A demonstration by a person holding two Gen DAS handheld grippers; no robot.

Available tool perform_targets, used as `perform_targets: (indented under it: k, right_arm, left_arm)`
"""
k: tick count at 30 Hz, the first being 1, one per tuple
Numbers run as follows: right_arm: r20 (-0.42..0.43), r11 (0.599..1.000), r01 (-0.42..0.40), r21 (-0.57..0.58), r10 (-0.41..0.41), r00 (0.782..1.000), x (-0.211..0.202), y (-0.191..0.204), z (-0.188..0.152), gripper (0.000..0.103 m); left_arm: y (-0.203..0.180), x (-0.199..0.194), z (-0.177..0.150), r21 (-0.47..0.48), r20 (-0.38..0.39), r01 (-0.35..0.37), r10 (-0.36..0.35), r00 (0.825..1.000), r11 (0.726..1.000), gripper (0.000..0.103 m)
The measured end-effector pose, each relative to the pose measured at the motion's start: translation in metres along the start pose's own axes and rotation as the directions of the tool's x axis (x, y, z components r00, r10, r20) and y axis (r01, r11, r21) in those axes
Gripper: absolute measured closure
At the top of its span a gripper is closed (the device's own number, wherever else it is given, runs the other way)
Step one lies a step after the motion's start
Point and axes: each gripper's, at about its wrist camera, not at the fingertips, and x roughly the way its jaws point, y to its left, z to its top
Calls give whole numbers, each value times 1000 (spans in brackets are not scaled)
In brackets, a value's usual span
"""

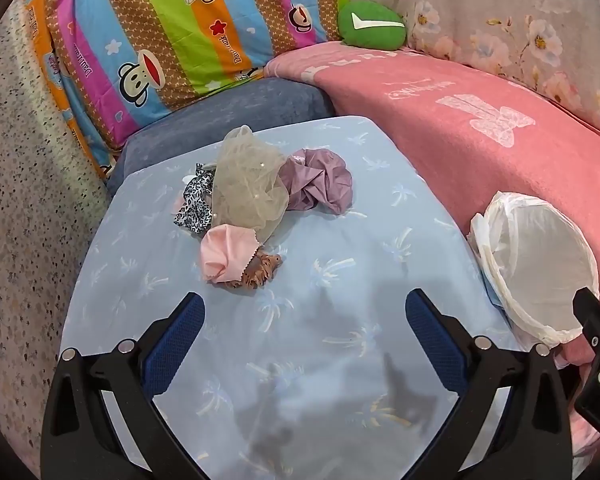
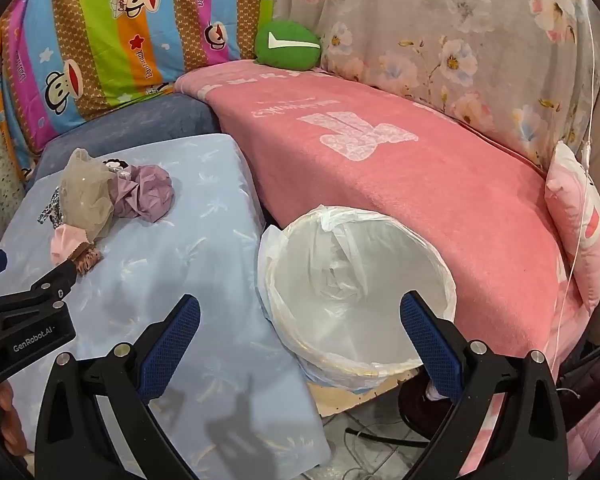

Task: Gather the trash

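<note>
A pile of fabric scraps lies on the light blue sheet (image 1: pixel 300 360): beige netting (image 1: pixel 248 184), a purple crumpled cloth (image 1: pixel 320 184), a leopard-print piece (image 1: pixel 196 204), a pink cloth (image 1: pixel 224 254) and a brown patterned scrap (image 1: pixel 264 268). The pile also shows in the right wrist view (image 2: pixel 100 200). My left gripper (image 1: pixel 304 312) is open and empty, just short of the pile. A white bin lined with a plastic bag (image 2: pixel 360 288) stands right of the blue surface. My right gripper (image 2: pixel 300 316) is open and empty, above the bin's near rim.
A pink blanket (image 2: pixel 400 168) covers the sofa behind the bin (image 1: pixel 536 264). A striped cartoon quilt (image 1: pixel 160 40), a green cushion (image 1: pixel 372 22) and a floral cloth (image 2: pixel 460 40) are at the back. Tiled floor with cables (image 2: pixel 364 436) lies below the bin.
</note>
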Motion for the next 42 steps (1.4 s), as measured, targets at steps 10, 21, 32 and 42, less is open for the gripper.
perform_targets:
  k: [10,21,32,42]
  right_arm:
    - [0,1000,0,0,0,1000,0,-1,0,6]
    - [11,1000,1,5,-1,1000,-4,-5,0,6]
    - [18,1000,10,19,-10,1000,-10,-14,1,6]
    - [22,1000,15,25,-16,1000,-12,-20,2,6]
  left_arm:
    - [-3,0,1,4,2,-4,4,1000,1000,7]
    - [-9,-7,2,7,15,1,-1,1000,1000,7]
    - [-17,-12,4,23,23,22,-23,999,999,7]
    - [-23,-15,4,33,31,30,-31,999,999,7]
